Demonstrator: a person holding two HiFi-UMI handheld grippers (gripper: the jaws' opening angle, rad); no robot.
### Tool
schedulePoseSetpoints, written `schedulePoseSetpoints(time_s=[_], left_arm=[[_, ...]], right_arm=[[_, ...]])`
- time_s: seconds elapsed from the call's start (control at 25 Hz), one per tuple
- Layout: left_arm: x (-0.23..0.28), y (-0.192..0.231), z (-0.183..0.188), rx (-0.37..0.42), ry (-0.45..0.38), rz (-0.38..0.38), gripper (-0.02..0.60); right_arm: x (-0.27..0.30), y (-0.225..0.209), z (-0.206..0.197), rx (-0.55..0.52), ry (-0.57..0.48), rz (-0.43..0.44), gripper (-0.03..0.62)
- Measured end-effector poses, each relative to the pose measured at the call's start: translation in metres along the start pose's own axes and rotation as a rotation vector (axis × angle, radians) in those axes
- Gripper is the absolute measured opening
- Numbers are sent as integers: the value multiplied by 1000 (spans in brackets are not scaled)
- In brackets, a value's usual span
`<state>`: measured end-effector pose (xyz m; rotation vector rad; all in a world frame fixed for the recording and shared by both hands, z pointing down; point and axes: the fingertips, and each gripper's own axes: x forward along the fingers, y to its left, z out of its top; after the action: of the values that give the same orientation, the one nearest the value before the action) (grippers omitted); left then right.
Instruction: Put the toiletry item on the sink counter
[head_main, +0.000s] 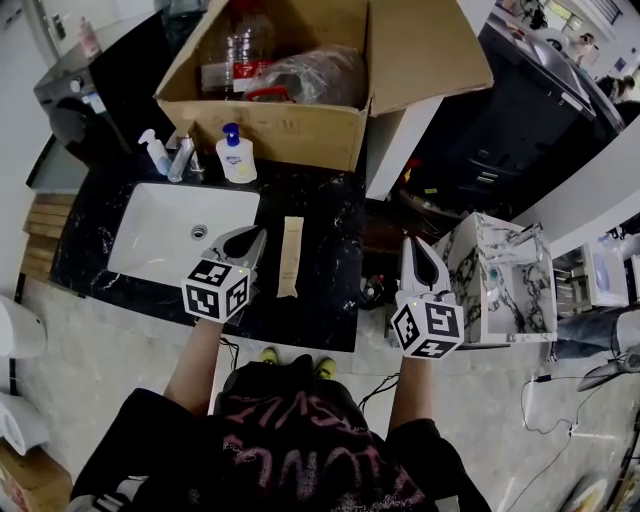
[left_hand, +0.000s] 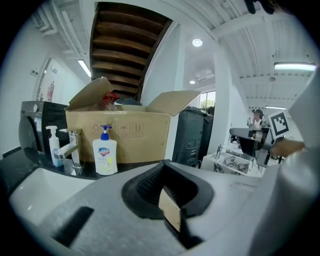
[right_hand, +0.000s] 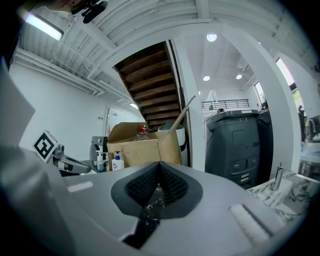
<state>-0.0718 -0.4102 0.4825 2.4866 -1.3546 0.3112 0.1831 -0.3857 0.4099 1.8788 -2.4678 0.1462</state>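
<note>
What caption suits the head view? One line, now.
Left gripper and right gripper hover; between them, a beige tube lies on the black counter beside the sink.

Black shirt, pink lettering, yellow shoes

Two pump bottles; one tube; one cardboard box

Both grippers out in front, well apart, roughly level. left gripper: jaws together, empty, tips angled forward-right. right gripper: jaws together, empty, tips straight ahead. left forearm and right forearm bare, extended forward
</note>
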Motion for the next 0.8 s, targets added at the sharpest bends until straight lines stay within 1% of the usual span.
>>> schedulePoseSetpoints(time_s=[0.12, 0.24, 0.36, 0.8], left_arm=[[-7, -1, 20, 19, -32, 1, -2], [-12, 0, 35, 43, -40, 19, -2], [-19, 3, 45, 71, -50, 39, -2], [-40, 7, 84, 122, -135, 76, -2]], right_arm=[[0, 1, 2, -1, -5, 5, 12], [1, 4, 4, -5, -9, 15, 12], [2, 8, 6, -11, -12, 26, 12], [3, 11, 17, -22, -33, 37, 12]])
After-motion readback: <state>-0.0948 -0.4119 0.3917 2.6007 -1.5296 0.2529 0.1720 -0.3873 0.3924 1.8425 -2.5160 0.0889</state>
